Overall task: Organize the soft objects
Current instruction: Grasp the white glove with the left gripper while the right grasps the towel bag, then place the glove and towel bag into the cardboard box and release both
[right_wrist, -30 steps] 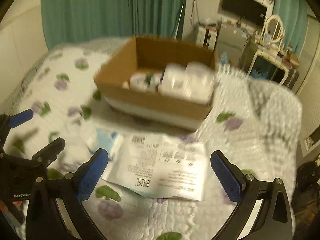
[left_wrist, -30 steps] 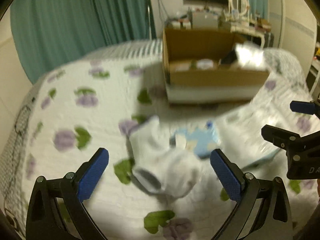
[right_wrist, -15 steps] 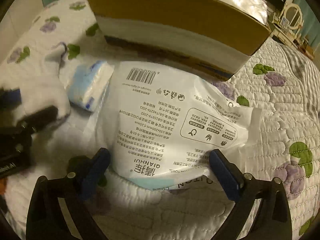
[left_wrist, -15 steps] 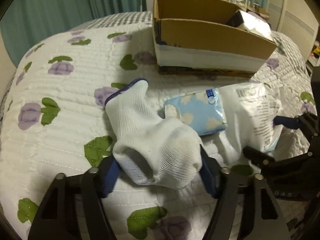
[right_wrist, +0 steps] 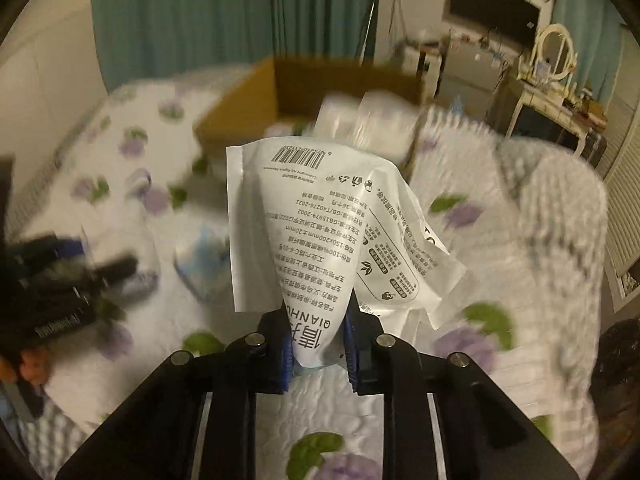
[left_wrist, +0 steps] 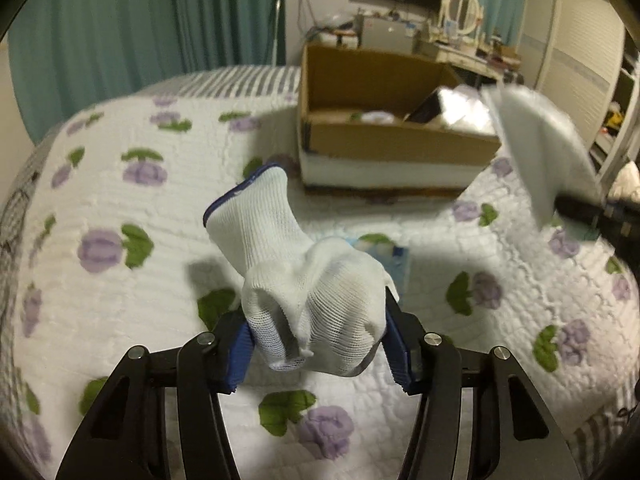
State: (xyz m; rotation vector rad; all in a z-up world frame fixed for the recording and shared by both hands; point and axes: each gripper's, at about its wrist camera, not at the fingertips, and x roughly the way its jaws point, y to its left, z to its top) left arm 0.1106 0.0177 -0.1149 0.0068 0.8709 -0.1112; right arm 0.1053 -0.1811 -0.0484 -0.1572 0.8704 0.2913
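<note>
My left gripper [left_wrist: 318, 344] is shut on a white knitted glove with a blue cuff [left_wrist: 296, 276] and holds it above the bed. My right gripper [right_wrist: 318, 346] is shut on a white printed plastic towel pack [right_wrist: 320, 240], lifted off the bed; the pack also shows blurred at the right of the left wrist view [left_wrist: 540, 148]. A small light-blue tissue pack [left_wrist: 394, 258] lies on the quilt behind the glove, and it shows in the right wrist view [right_wrist: 204, 260]. An open cardboard box [left_wrist: 392, 140] with several soft packs inside stands further back.
The bed has a white quilt with purple flowers [left_wrist: 120, 248]. Teal curtains [left_wrist: 140, 32] hang behind it. A dresser with a mirror [left_wrist: 460, 20] and a dark screen stand at the back right. The left gripper shows blurred at the left of the right wrist view [right_wrist: 60, 280].
Both grippers closed on their objects and rose: the left lifted the glove off the quilt, the right lifted the towel pack. The tissue pack stayed on the bed.
</note>
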